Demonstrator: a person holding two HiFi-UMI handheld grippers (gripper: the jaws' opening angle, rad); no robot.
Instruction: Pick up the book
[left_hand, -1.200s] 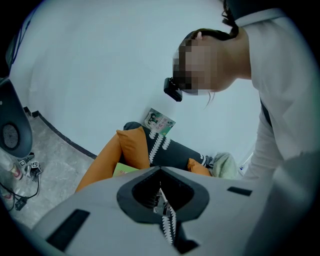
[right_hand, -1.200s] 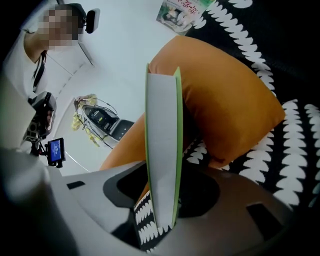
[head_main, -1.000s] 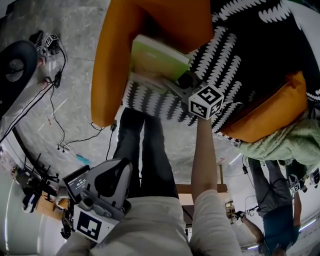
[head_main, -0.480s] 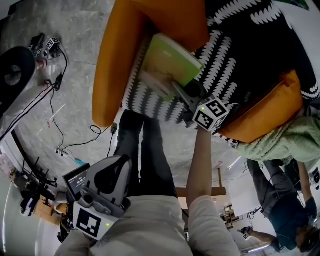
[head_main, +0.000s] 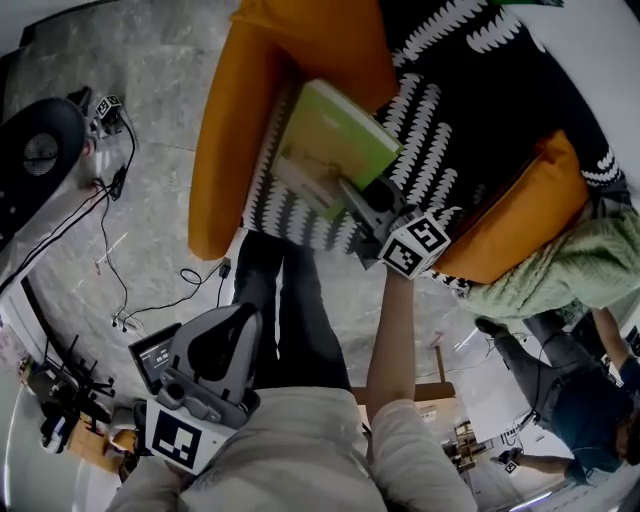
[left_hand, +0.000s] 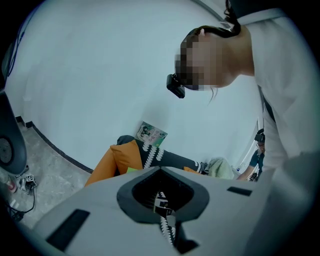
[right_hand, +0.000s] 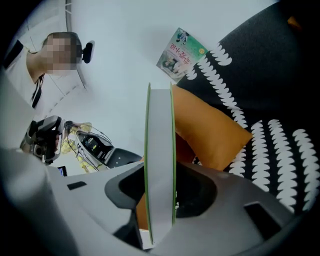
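**Over the worktop's left edge, book clamped in the right tool**

Over the left edge of the worktop (head_main: 450, 120), a seat covered in black cloth with white leaf marks, the right tool (head_main: 355, 192) is closed on the green book (head_main: 335, 145). It grips the book by its lower right corner. Seen along the jaws, the book stands edge-on between them, white pages framed by thin green covers. Whether the book touches the cloth below cannot be told. An orange cushion (head_main: 235, 130) lies just beside the book along that left edge, and a second orange cushion (head_main: 520, 220) sits at the right edge, next to a pale green cloth (head_main: 570, 270). The left tool (left_hand: 167, 227) hangs low by the person's body, well apart from the worktop, its jaws together with nothing between them. Cables (head_main: 110, 220) trail across the grey floor at the left
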